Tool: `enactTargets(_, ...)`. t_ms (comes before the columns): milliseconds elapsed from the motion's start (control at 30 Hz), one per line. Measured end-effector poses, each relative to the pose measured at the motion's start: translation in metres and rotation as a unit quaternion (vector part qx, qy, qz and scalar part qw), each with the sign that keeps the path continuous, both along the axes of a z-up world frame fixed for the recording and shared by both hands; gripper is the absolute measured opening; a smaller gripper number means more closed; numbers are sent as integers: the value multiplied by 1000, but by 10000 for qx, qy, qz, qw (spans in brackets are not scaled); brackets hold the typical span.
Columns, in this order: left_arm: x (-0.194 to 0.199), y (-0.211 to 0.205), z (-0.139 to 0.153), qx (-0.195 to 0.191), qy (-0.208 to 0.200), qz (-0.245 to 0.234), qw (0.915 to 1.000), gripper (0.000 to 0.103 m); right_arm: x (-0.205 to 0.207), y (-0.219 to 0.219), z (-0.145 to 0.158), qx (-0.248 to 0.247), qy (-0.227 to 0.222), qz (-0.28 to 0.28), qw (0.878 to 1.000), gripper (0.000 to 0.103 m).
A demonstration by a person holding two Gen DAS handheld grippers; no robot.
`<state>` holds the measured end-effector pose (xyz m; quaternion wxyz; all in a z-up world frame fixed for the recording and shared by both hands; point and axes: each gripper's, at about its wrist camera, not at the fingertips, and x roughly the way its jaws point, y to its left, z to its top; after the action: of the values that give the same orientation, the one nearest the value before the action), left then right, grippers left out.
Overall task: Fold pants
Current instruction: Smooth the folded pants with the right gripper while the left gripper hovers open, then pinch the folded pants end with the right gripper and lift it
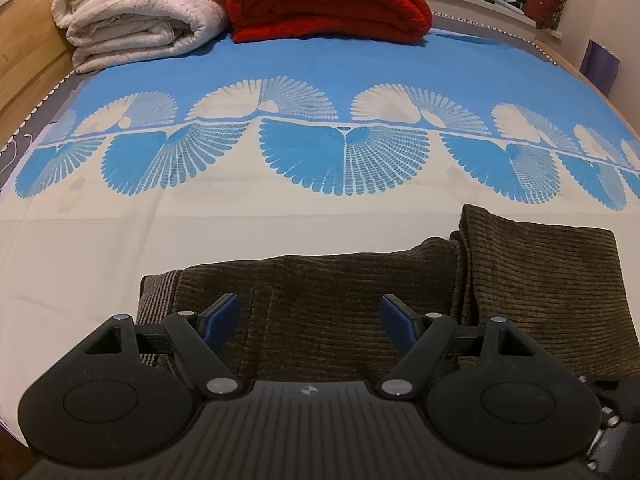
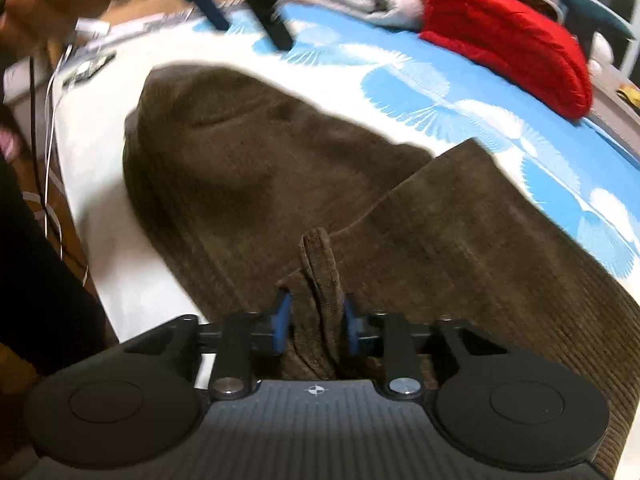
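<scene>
Blue-padded fingers (image 2: pixel 283 320) of the right gripper (image 2: pixel 314 320) are pinching a raised fold of the brown corduroy pants (image 2: pixel 256 168), which are lying partly folded near the bed's front edge on the blue-and-white bedsheet (image 1: pixel 304 60). Over the pants, the left gripper (image 1: pixel 310 316) is hovering, jaws gaping wide, gripping nothing.

No readable words, labels, brand names or numbers appear in either view. The only sign is a small round crosshair emblem (image 1: pixel 309 390) on each gripper's ribbed black body, too small to identify.
</scene>
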<state>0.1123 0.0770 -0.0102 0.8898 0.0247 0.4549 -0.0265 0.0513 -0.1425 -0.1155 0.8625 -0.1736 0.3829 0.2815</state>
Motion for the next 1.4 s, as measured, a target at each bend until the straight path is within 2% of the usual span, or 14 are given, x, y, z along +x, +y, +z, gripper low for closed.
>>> enactTargets(233,-1,-11,0,41,-3,-96,9999,82,-17,-35,47,984,-368,118,9944,18)
enactTargets(300,-1,-14,-2,62,12,-113,9999,82,-19,-39,39,952,57,302,9950,18)
enactTargets(367,0,-18,-3,89,40,-131,9999,82,-21,-34,18,551,541,444,9960,19)
enactTargets(433,1,-22,-4,98,62,-149,9998,82,-28,-27,6,140,469,522,9974,20)
enactTargets(500,2,-28,-4,104,55,-198,9997,82,-30,-31,15,336,415,468,9975,30)
enactTargets(600,2,-37,-5,145,45,-301,9994,82,-21,-55,35,1047,401,-46,9937,45)
enactTargets(733,4,-47,-8,188,85,-388,9990,82,-2,-95,44,1574,487,-1003,9812,45)
enactTargets(833,4,-55,-9,219,100,-476,9986,82,11,-122,30,1388,811,-1800,9704,45)
enactTargets(933,3,-60,-9,209,102,-580,9980,82,17,-139,-4,424,1378,-2231,9641,45)
enactTargets(1067,1,-64,-13,38,252,-800,9965,82,12,-163,10,905,1274,-2523,9550,46)
enactTargets(1167,-7,-76,-24,-269,641,-1404,9876,81,2,-189,15,856,1050,-3027,9434,47)
enactTargets(1233,-19,-91,-33,-349,890,-1993,9753,76,-4,-210,18,944,908,-3456,9292,47)
enactTargets(1333,-42,-115,-47,-97,1039,-2836,9533,60,-10,-236,16,1201,914,-3839,9110,48)
enactTargets(1400,-54,-128,-65,202,1277,-3196,9387,56,-15,-243,14,1281,956,-3898,9069,48)
